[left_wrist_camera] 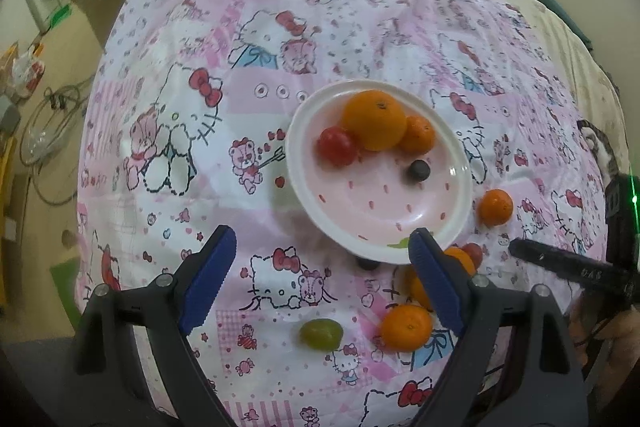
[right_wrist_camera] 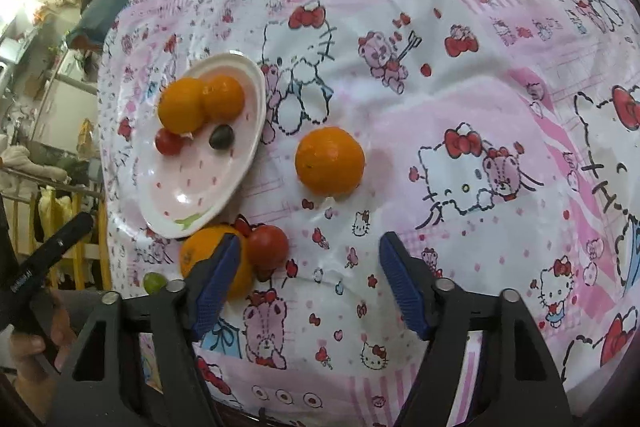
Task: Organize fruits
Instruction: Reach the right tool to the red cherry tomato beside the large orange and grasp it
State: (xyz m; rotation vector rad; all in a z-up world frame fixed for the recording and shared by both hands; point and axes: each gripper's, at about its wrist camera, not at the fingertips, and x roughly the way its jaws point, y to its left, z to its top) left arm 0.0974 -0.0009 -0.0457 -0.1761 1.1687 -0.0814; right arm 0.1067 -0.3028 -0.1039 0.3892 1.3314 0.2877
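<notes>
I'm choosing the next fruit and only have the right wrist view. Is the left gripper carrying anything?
Observer: No. The left gripper is open and empty, over the cloth just short of the plate.
Operator: Any loose fruit I'm missing?
Observer: A small dark fruit lies on the cloth at the plate's near rim.
Operator: And the green thing at my lower left?
Observer: A green grape, whole, on the cloth, apart from a small orange to its right.

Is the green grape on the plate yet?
No, the green grape lies on the cloth, below the plate.
</notes>
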